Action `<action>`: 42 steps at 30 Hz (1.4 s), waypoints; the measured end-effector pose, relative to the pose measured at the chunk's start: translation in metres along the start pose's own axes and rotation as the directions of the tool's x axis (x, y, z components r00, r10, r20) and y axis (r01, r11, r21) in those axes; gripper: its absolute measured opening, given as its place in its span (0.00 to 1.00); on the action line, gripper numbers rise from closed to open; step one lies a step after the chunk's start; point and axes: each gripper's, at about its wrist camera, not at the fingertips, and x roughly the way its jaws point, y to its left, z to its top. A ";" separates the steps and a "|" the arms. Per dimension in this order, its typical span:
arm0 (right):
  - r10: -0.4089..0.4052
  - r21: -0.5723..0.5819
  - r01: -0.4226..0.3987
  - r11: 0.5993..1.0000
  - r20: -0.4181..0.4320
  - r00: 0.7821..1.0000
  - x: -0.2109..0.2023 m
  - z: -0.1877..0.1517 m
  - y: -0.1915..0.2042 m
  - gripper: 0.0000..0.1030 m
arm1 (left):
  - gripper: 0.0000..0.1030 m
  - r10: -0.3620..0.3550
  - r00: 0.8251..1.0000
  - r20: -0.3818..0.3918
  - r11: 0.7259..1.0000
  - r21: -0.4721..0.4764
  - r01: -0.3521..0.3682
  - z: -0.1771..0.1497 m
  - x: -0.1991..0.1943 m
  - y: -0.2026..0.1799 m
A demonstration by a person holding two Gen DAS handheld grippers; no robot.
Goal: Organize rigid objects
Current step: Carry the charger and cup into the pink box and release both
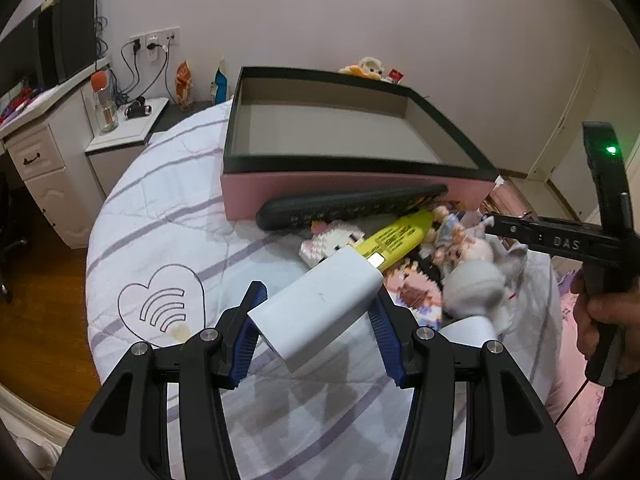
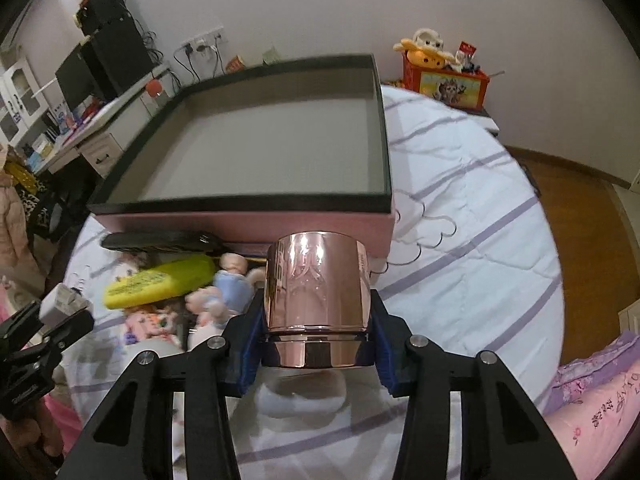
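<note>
While the left gripper (image 1: 316, 320) clamps a white block (image 1: 320, 304), the right gripper (image 2: 318, 336) grips a copper cup (image 2: 318, 280). Both hang over the bed (image 1: 160, 216) just before the open box (image 1: 352, 136), whose near wall touches a remote (image 1: 348, 204) and yellow tube (image 1: 396, 236).

Bedroom, plain pale wall (image 1: 360, 12). Bed with white quilt (image 2: 472, 216), lilac stripes, heart outline. Brown wood floor (image 2: 576, 208) beside bed. White desk with drawers (image 1: 36, 160) at left, dark monitor (image 1: 24, 52) on top. Wall sockets (image 1: 154, 38) with black cables plugged in. White bedside cabinet (image 1: 128, 128) near desk. White panelled door (image 1: 568, 120) at right. Red box of plush toys (image 2: 446, 80) against wall.
</note>
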 end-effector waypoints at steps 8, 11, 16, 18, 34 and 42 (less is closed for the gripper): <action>0.052 -0.045 -0.048 0.998 0.087 0.995 -0.035 0.026 0.017 0.46 | 0.51 0.017 0.999 0.044 1.000 0.018 -0.018 0.034 -0.015 -0.008; 0.058 -0.057 -0.052 0.997 0.104 0.993 -0.034 0.043 0.023 0.46 | 0.51 0.029 0.997 0.074 0.999 0.024 -0.031 0.059 -0.018 -0.010; 0.071 -0.057 -0.065 0.996 0.113 0.991 -0.021 0.073 0.028 0.46 | 0.51 0.048 0.993 0.105 0.998 0.030 -0.051 0.099 -0.008 -0.013; 0.073 -0.051 -0.068 0.996 0.104 0.992 -0.010 0.086 0.029 0.46 | 0.51 0.062 0.992 0.108 0.997 0.031 -0.065 0.116 0.004 -0.014; 0.043 -0.019 -0.045 0.999 -0.053 0.998 0.073 0.112 0.021 0.46 | 0.51 0.097 0.993 -0.059 0.995 0.005 -0.097 0.152 0.116 -0.014; 0.008 -0.039 -0.012 0.999 -0.105 0.994 0.089 0.106 0.024 0.46 | 0.52 0.128 0.983 -0.135 0.992 0.010 -0.128 0.143 0.140 -0.014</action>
